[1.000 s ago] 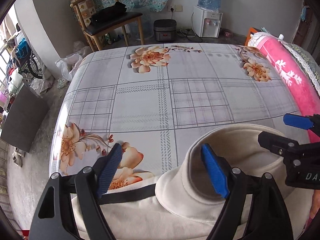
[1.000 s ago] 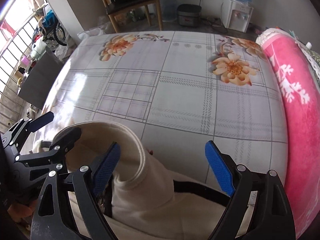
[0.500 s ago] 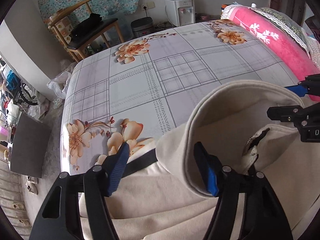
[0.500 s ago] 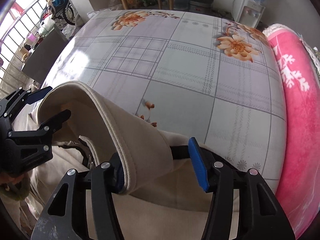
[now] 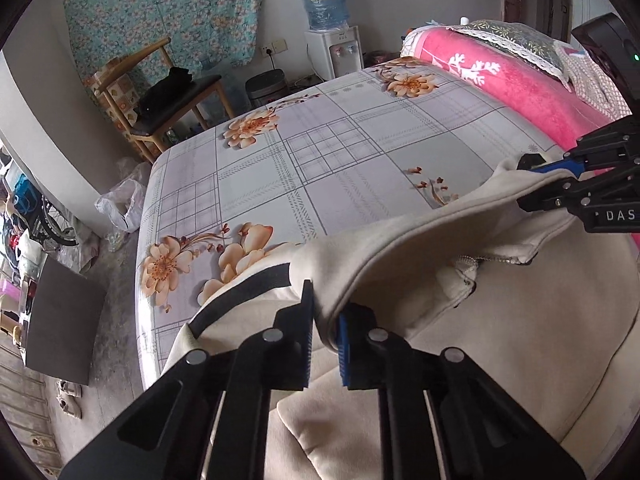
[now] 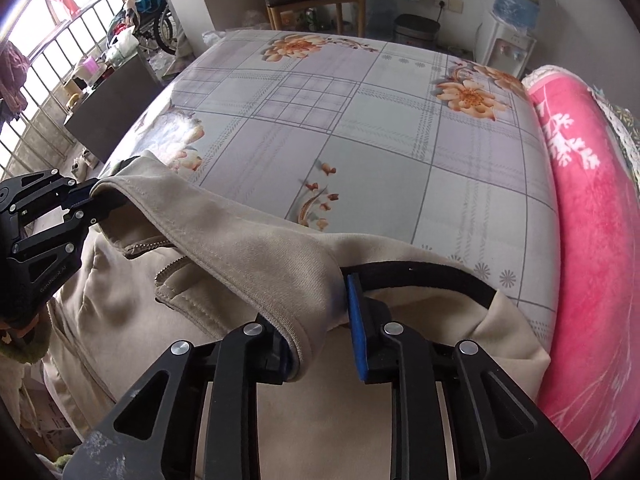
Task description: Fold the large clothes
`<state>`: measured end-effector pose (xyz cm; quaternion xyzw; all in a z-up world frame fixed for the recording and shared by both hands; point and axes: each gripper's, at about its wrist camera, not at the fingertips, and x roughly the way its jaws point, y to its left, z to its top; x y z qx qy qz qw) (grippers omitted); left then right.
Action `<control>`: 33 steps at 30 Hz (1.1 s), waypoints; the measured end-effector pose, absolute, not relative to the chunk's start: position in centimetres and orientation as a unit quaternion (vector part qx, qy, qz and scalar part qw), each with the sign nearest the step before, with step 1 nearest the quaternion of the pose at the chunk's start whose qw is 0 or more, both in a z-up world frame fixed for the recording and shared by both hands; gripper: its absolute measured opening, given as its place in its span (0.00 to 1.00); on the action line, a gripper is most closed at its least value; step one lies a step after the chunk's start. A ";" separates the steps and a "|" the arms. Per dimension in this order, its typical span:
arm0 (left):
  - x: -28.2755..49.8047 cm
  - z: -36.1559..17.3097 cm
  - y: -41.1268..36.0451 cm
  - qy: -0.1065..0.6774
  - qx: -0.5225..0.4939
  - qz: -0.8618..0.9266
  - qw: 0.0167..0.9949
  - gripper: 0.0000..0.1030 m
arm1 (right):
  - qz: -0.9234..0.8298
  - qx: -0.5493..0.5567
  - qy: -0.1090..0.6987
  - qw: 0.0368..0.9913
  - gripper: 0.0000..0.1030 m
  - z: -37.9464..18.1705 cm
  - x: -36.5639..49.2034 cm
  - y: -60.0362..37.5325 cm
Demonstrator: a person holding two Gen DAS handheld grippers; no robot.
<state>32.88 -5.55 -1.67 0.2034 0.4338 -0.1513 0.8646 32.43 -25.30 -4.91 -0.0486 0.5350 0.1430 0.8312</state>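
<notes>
A cream jacket with a black stripe and a zip lies at the near edge of the bed. Its collar is raised and stretched between both grippers. My left gripper is at the collar's left end, its jaws closing with the pads pinching the cloth. In the left wrist view my right gripper is at the far right on the other end. In the right wrist view the right gripper is closing on bunched collar cloth above the jacket. There the left gripper grips the collar's tip at the left.
The bed sheet with plaid and flowers stretches beyond the jacket. A rolled pink blanket runs along the bed's right side. Past the bed stand a wooden chair and a water dispenser. A dark cabinet is on the floor at left.
Both grippers went from wide open around the collar to closed on it. The collar has been lifted and pulled out long between them as the hands moved apart.
</notes>
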 end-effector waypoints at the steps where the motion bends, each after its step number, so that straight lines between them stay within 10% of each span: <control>1: 32.3 -1.6 -5.6 0.430 0.208 -0.153 0.865 0.08 | 0.144 -0.048 0.533 0.833 0.21 -4.9 32.1 -25.4; 15: 28.0 -5.2 -5.9 0.422 0.244 -0.155 0.859 0.08 | 0.265 0.013 0.417 0.869 0.51 1.0 25.8 -27.8; 23: 27.8 -4.1 -4.1 0.439 0.189 -0.178 0.860 0.17 | 0.271 0.098 0.492 0.821 0.21 -4.6 31.5 -24.5; 33: 27.1 0.8 1.5 0.435 0.015 -0.231 0.870 0.23 | 0.276 0.126 0.528 0.793 0.19 -8.9 29.1 -23.3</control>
